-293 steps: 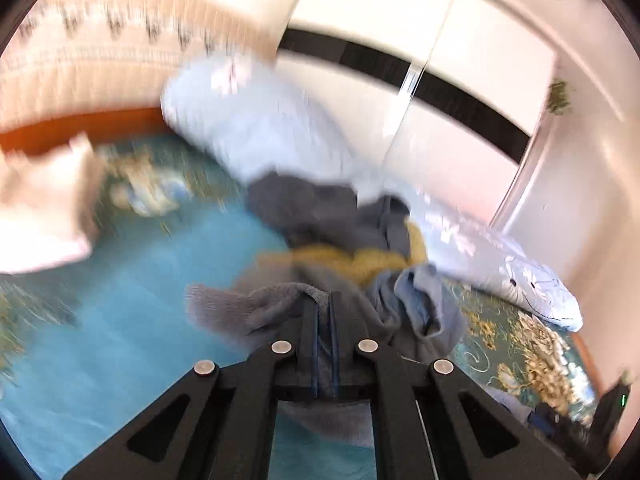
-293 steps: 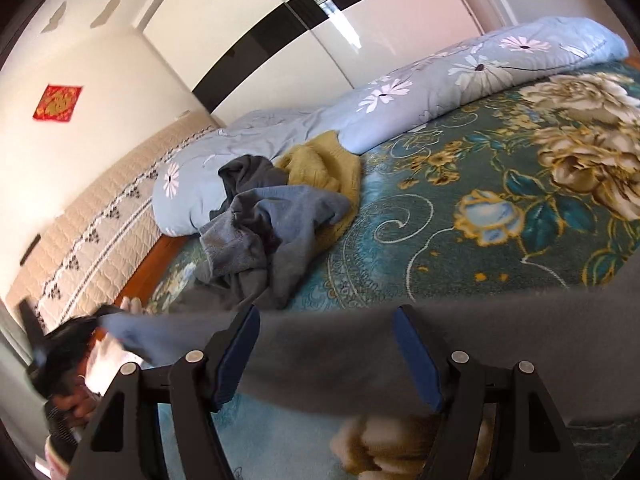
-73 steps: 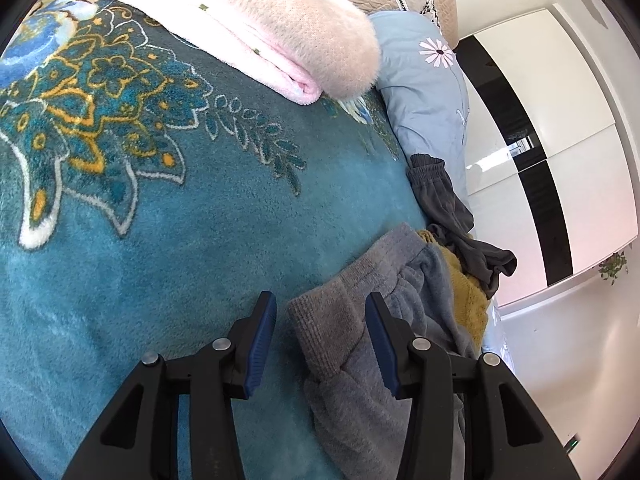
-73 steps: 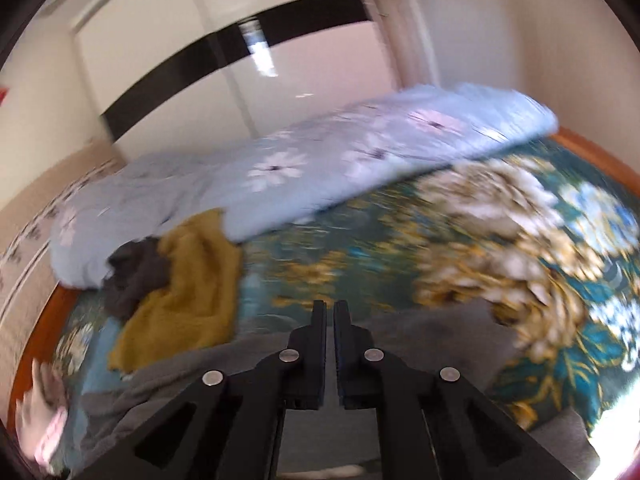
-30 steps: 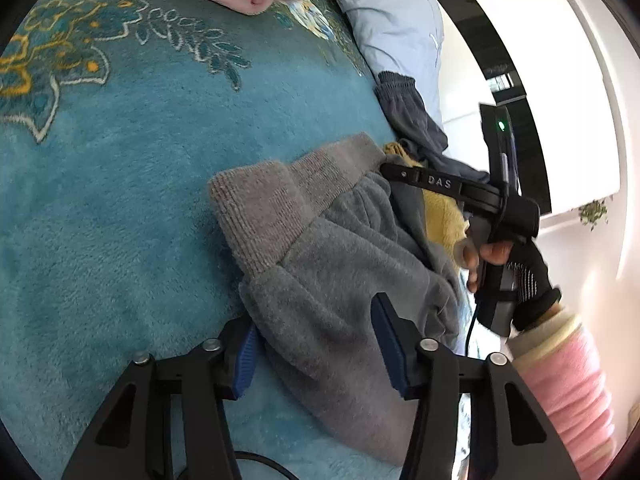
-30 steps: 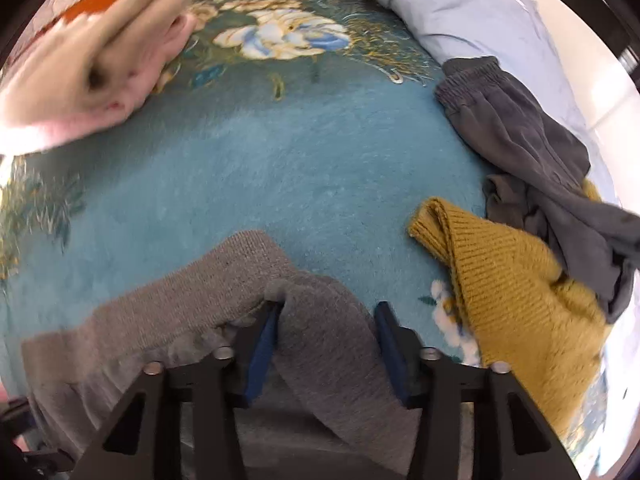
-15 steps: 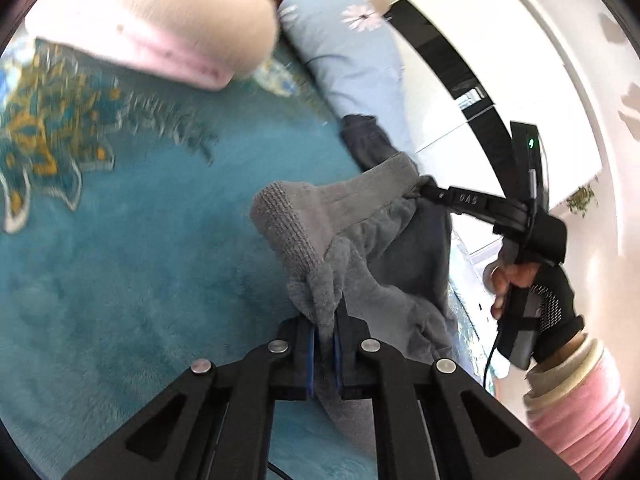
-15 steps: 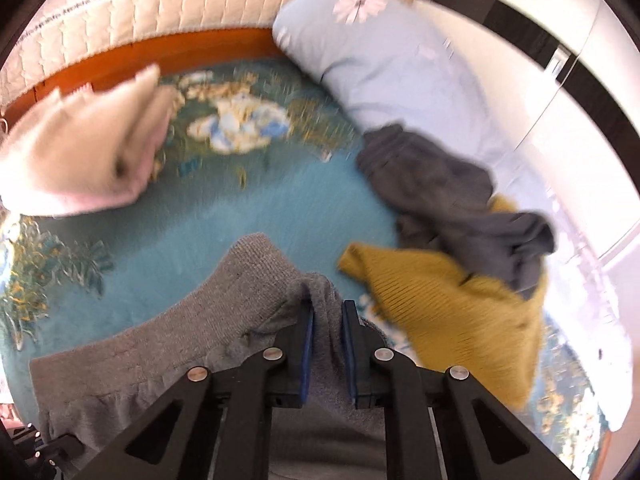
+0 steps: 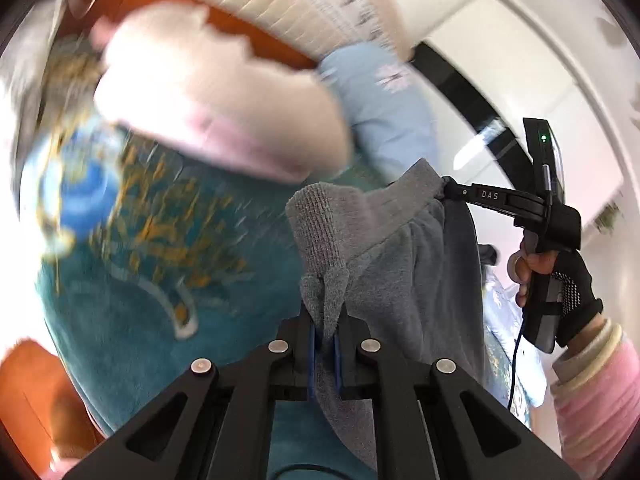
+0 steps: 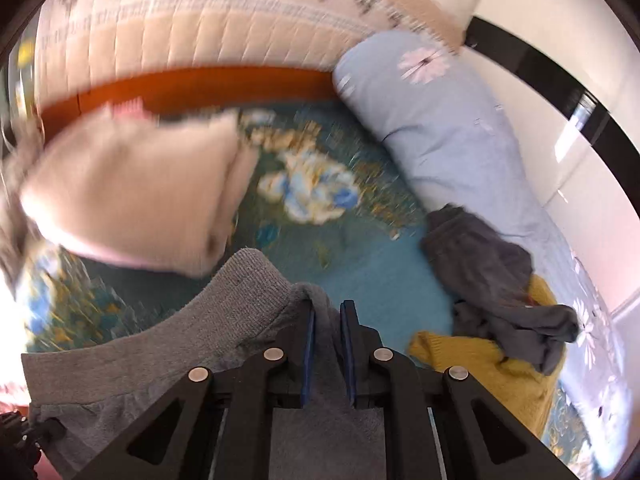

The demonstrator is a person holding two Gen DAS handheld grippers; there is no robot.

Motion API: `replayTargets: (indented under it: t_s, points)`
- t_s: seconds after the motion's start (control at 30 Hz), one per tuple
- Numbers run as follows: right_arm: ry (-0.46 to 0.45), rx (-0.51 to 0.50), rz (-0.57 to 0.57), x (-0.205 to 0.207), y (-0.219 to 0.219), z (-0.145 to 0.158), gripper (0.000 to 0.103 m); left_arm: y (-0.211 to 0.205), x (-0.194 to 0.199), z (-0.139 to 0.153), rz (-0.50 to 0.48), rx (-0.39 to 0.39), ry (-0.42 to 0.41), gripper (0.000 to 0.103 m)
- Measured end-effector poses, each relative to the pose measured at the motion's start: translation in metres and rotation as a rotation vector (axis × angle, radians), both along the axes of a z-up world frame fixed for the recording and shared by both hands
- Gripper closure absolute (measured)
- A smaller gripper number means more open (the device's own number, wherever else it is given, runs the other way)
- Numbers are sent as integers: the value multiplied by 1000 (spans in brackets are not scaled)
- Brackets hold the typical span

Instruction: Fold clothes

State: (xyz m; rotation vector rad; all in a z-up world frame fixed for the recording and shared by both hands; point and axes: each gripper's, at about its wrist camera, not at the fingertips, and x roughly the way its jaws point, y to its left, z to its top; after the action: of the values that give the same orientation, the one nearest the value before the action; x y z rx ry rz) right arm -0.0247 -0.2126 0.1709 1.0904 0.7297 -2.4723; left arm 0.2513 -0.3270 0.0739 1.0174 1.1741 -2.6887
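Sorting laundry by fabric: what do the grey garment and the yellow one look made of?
Grey garment: likely soft cotton-blend fleece, matte, with a ribbed knit band. Yellow garment: apparently a chunkier wool or acrylic knit, its surface coarsely textured.

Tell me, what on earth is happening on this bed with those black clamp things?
A person is folding laundry with two handheld grippers. The left gripper and right gripper are each shut on the ribbed waistband end of a pair of grey knit sweatpants, held up above the teal floral blanket. A folded cream and pink fleece garment lies near the headboard, while a mustard yellow sweater and a dark grey garment lie crumpled by the light blue floral duvet.
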Motion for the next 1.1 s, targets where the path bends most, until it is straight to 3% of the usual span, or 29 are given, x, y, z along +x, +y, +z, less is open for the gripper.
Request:
replayTargets:
  t_s: [0.03,0.27,0.43,0.6,0.77,0.93,1.1]
  points:
    - [-17,5,-16,-6,-5,-13,96,-1,-3,-7,5,13,-21,96]
    - [-104,31,-109,-47,-21,-74,97,-7,-23,-31,0,86,-85,96]
    - [-135,-1,-118,-57,-12,-86,97,-7,-32,-44,0,143,-120,96]
    - [-136,-92,-149,-43,19,-65,97,-7,-30,-50,2,166,-124,96]
    - [-113,-198,-202,-10,89,-29,96,-7,-22,-55,16,203,-103,96]
    - [-74,-295,-324,30,206,8,94,-6,-11,-50,25,177,-84,95]
    - [-37,-450,-570,85,367,26,74,-4,-6,-46,29,138,-76,95]
